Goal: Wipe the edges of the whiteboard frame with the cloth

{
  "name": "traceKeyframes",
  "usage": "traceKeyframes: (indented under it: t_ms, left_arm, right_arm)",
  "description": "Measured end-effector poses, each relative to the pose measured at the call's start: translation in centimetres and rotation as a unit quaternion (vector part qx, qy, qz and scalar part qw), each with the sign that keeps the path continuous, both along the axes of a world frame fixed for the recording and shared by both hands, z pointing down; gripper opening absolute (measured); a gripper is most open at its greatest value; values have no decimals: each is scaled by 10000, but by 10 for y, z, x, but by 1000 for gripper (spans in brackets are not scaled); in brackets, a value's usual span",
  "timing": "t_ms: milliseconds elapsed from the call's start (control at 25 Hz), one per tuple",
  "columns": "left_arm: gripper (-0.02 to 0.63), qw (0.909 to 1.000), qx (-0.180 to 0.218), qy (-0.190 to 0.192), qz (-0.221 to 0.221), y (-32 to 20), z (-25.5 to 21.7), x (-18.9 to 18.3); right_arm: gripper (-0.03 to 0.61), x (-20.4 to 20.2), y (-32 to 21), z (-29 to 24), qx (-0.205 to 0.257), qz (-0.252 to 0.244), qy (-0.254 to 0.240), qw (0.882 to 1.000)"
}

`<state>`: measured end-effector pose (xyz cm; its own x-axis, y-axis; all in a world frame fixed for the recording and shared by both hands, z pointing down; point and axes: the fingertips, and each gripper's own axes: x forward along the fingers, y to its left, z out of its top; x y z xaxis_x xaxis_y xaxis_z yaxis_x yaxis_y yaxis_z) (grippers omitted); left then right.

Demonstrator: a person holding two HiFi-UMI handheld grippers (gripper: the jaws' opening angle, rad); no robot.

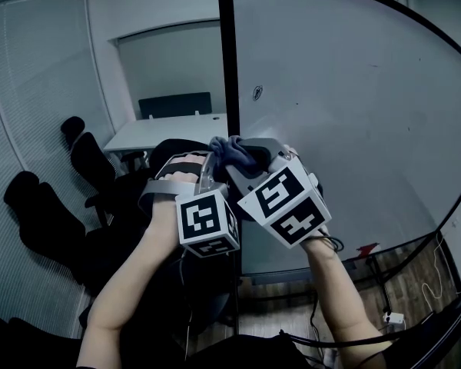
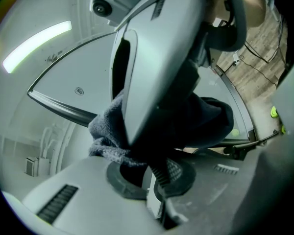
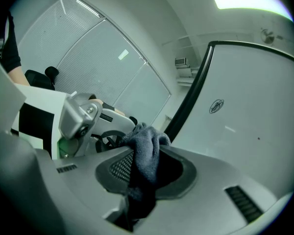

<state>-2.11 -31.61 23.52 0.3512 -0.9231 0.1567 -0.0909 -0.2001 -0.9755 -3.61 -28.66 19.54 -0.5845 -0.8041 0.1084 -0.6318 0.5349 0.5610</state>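
**Both grippers meet on the cloth beside the whiteboard's black edge**

In the head view the two grippers come together at the centre of the frame, and the dark grey cloth (image 1: 232, 151) is bunched at their tips. It sits just right of the whiteboard frame (image 1: 227, 68), a black bar running down from the top centre. I cannot tell whether the cloth touches it. The whiteboard (image 1: 346, 114) fills the right half of that view.

The right gripper (image 3: 142, 177) has its jaws closed on the cloth. In the right gripper view the fabric is pinched between the two dark pads at lower centre. A tuft stands up above them and a strip runs down into the slit below.

The left gripper (image 2: 149, 175) has its jaws drawn close together, with only a narrow slit between the pads at the bottom centre of its view. A fold of the cloth drops in between the pads, and the rest bulges up and to the left. The right gripper's pale body slants across this view, its tip buried in the same bundle.

At the left of the head view stand a pale desk (image 1: 165, 133) and dark chairs (image 1: 88, 160).
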Motion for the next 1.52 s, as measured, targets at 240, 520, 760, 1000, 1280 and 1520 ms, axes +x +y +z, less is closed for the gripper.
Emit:
traceKeyframes:
  t_ms: [240,520,760,1000,1280,1520]
  left_arm:
    - [14,9998,-111,-157,-29,0,21,-1]
    - [14,9993,-271,-257,-20,2,44,-2]
    - [14,9989,-390,-258,-45,1,58,-2]
    - [14,9983,-506,-293,-63,0,78,-3]
    - [14,9967,-706,-381,-86,2,99,-3]
    - [14,9952,-892,-408,-61,4,117,-4]
  right_arm:
    - [97,0,0,18,-142,2,-34,9999]
    - [95,-1,0,40,-318,14,-72,9995]
    - [95,-1,0,53,-453,-13,-64,9990]
    - [95,-1,-1,74,-655,-21,-129,9978]
    - [95,-1,-1,95,-886,-22,-115,9960]
    - [95,-2,1,113,-1068,9,-127,9942]
